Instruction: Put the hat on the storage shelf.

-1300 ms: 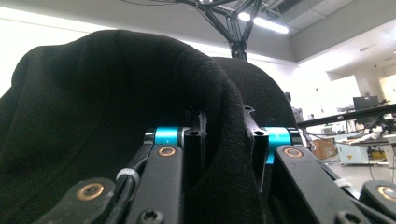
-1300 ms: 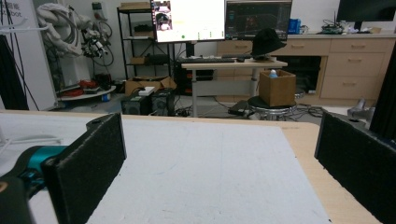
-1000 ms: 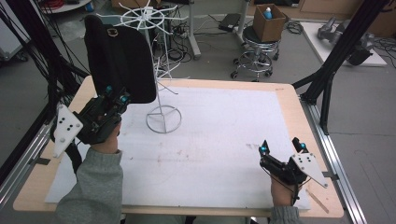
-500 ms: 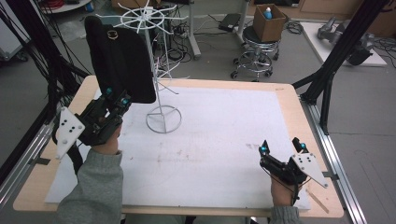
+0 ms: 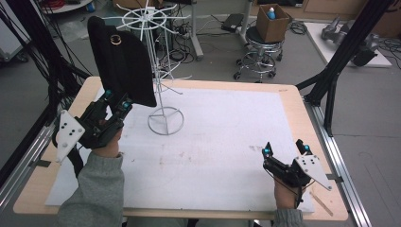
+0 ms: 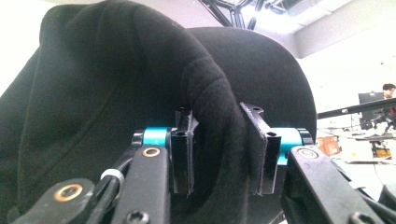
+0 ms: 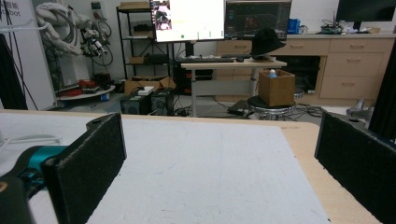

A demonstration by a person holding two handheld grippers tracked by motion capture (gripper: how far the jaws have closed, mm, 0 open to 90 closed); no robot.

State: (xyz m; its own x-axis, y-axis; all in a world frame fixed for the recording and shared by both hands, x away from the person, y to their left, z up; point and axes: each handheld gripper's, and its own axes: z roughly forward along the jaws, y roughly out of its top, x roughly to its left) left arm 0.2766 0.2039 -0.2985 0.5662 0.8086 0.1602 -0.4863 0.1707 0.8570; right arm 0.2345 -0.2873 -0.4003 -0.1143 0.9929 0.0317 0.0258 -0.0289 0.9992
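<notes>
**Left gripper at the hem of a black cloth on a wire rack; right gripper idle**

The left gripper [image 5: 115,100] sits at the near left of the table, its tips up against the lower edge of a black cloth [image 5: 122,61] that hangs from a white wire rack [image 5: 158,71]. In the left gripper view a thick rolled fold of the black cloth [image 6: 219,116] runs down between the two jaws. The jaws have just been opening: the left pad lies against the fold, while the right pad leans away from it at its top, so the grip looks slackened; whether the pads still press on the fabric I cannot tell. The person's left hand [image 5: 106,142] and a grey sleeve [image 5: 94,189] come in from the bottom edge behind it.

The cloth hangs upright from the top ring of the rack, with a small gold ring [image 5: 115,40] near its upper end. Its bottom corner hangs just beside the rack's thin pole, above the round wire foot that stands on the white mat [image 5: 222,137] covering the wooden table [image 5: 293,94].

The right gripper [image 5: 283,149] rests well apart, at the near right corner of the mat, held in the person's right hand [image 5: 286,191]. Its jaws stand wide with nothing between them, as the right gripper view shows over the bare mat [image 7: 201,172].

Behind the table stand a stool carrying a cardboard box [image 5: 272,21] and desks with monitors [image 7: 187,18].
</notes>
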